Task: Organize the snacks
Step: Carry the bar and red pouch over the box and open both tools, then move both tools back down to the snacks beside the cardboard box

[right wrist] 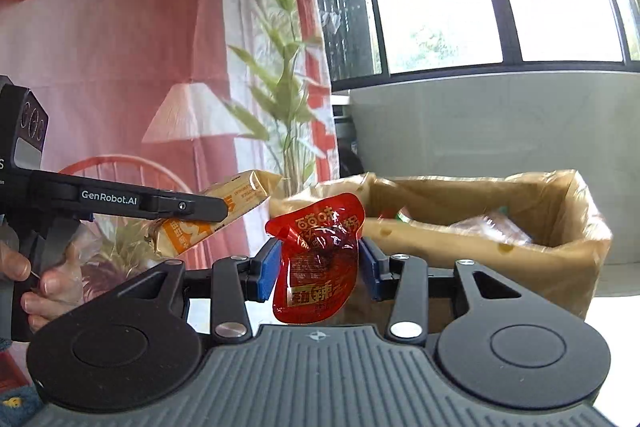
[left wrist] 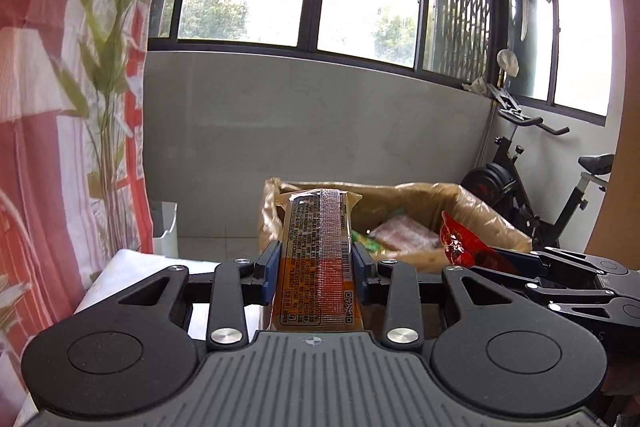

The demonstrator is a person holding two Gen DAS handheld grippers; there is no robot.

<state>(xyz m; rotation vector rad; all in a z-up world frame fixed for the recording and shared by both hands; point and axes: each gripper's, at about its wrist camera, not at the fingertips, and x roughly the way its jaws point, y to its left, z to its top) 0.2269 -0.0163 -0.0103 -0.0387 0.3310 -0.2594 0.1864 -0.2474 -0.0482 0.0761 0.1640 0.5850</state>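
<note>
The orange snack bar (left wrist: 316, 259) points lengthwise at the lined box (left wrist: 492, 223) dead ahead, clamped in your left gripper (left wrist: 316, 267). Your right gripper (right wrist: 318, 267) pinches the red pouch (right wrist: 318, 259), seemingly nearer the box.

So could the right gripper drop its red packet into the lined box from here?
Probably yes: the right gripper, shut on the red packet, faces the lined box, whose top is open just ahead.

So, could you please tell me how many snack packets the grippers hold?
2: the orange packet in the left gripper, the red pouch in the right gripper. Others lie in the box.
</note>
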